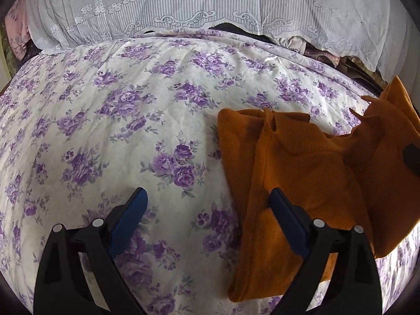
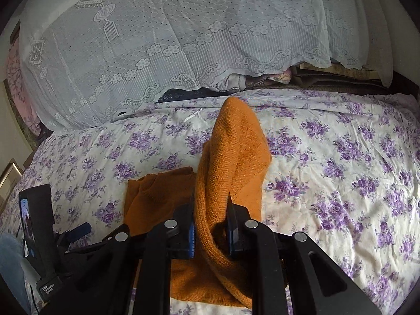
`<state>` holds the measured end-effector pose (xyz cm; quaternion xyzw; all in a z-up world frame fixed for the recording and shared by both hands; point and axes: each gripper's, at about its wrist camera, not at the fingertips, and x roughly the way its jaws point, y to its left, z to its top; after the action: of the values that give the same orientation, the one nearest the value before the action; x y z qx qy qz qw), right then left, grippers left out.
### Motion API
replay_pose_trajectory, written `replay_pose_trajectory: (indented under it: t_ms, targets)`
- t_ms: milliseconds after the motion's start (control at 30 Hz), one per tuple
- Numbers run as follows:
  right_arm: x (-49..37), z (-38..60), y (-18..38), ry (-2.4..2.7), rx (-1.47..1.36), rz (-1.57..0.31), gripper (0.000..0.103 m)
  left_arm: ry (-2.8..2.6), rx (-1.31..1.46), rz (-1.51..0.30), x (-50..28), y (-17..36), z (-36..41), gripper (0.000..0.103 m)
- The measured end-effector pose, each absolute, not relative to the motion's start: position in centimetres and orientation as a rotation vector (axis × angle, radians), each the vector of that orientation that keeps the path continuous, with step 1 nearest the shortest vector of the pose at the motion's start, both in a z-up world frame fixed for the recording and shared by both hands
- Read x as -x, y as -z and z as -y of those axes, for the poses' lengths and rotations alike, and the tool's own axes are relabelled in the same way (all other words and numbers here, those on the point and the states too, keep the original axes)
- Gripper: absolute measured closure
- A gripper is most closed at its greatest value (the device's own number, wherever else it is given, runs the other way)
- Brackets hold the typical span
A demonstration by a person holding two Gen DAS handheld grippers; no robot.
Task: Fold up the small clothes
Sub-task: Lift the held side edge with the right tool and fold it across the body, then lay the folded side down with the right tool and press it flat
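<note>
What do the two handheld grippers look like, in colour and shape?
Both the left gripper and the right gripper have black plastic frames with triangular cut-outs, round silver pins at the joints, and flat blue pads on the fingers.

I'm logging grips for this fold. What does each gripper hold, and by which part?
The right gripper pinches a bunched fold of the orange knit garment; the left gripper holds nothing.

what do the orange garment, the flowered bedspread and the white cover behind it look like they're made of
Orange garment: seems a soft knit, wool or acrylic; visible ribbed stitches, matte and slightly fuzzy.
Flowered bedspread: looks like thin woven cotton or a blend; printed purple roses, fine creases, matte.
White cover: lace or net, probably synthetic; sheer, with openwork flowers and a scalloped edge.
</note>
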<state>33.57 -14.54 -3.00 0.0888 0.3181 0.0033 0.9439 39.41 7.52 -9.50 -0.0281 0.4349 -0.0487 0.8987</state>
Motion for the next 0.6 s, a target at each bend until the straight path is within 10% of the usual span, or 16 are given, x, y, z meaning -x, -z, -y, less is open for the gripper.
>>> replay_pose_trajectory:
  t_ms: [600]
  targets:
    - [-33.6,9.4,2.6,-0.121,-0.086,-0.692,0.085,0.141,0.031,-0.941,-47.6,9.3,-2.6,0.011]
